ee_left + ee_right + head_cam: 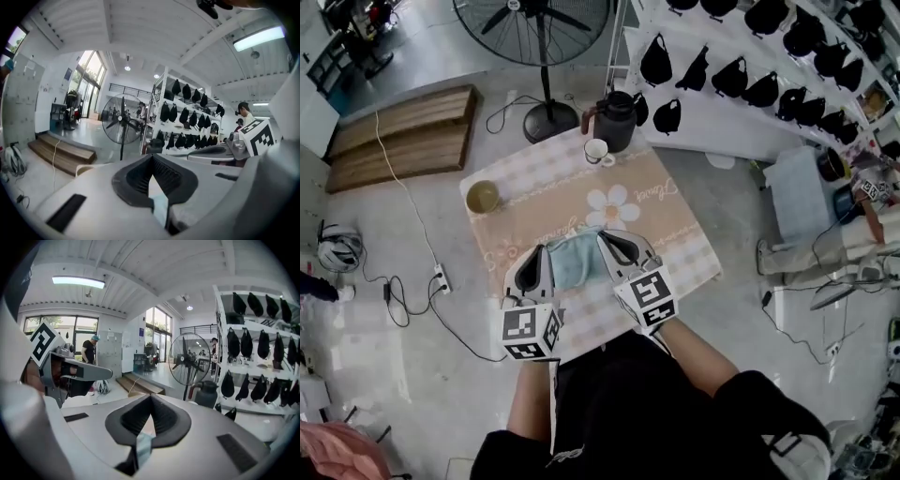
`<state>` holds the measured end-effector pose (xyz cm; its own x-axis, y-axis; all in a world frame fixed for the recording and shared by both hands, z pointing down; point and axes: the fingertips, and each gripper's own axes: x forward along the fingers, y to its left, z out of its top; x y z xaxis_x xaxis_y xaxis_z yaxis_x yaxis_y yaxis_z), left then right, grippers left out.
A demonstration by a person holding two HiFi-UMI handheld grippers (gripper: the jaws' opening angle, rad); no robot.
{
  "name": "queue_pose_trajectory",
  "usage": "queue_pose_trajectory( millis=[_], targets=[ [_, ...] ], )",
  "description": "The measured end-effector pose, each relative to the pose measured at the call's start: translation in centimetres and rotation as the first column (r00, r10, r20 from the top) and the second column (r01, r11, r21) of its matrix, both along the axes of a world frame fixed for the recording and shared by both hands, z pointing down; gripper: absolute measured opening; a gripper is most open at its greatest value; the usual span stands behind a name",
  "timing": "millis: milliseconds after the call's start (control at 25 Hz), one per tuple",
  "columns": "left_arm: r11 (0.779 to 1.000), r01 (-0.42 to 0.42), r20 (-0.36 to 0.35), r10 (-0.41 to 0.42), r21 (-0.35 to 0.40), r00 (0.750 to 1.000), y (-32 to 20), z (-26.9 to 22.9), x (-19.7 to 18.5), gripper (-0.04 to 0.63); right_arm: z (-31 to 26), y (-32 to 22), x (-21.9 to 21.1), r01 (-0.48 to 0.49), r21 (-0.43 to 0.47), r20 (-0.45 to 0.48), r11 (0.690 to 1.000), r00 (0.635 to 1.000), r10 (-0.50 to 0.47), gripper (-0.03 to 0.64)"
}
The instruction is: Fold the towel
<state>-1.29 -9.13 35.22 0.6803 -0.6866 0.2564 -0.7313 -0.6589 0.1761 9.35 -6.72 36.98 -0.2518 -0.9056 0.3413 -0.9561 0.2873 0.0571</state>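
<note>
Blue towel [577, 260] hangs stretched between 2 grippers above the table [684, 234]. The left gripper [544, 251] and right gripper [604, 237] each have their jaws clamped shut on a sliver of its upper edge. Holding it at both ends, clear of the table, likely lets it drop flat and square before the 1st fold. A bowl [482, 197], cup [597, 150] and dark jug [615, 120] sit toward the far edge, out of the way. Cursive script [659, 190] beside the printed daisy [612, 204] is too small to read. The marker cubes [531, 330] bear patterns, not words.
</note>
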Motion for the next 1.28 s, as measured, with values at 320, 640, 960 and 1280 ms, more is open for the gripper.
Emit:
queue_pose_trajectory(
  millis=[320,640,960,1280],
  targets=[
    [0.982,0.089,-0.035,-0.085,0.166,0.996,-0.1,-10.5,-0.9,0.005,-10.3,-0.8,0.5,0.032,0.159,0.016,0.987,0.999,-0.035,0.002],
    [0.967,0.121,-0.091,-0.103,0.222,0.991,1.3,-12.8,-1.1,0.005,-13.9,-0.1,0.2,0.085,0.264,-0.011,0.961,0.996,-0.085,0.001],
    [0.962,0.115,-0.079,-0.098,0.248,0.992,1.3,-13.3,-0.6,0.005,-15.0,0.3,0.6,0.086,0.302,-0.024,0.949,0.996,-0.083,0.002],
    [0.96,0.083,-0.044,-0.074,0.269,0.996,2.0,-13.7,0.4,0.005,-15.4,0.9,0.2,0.099,0.307,-0.027,0.947,0.995,-0.095,0.001]
  ],
)
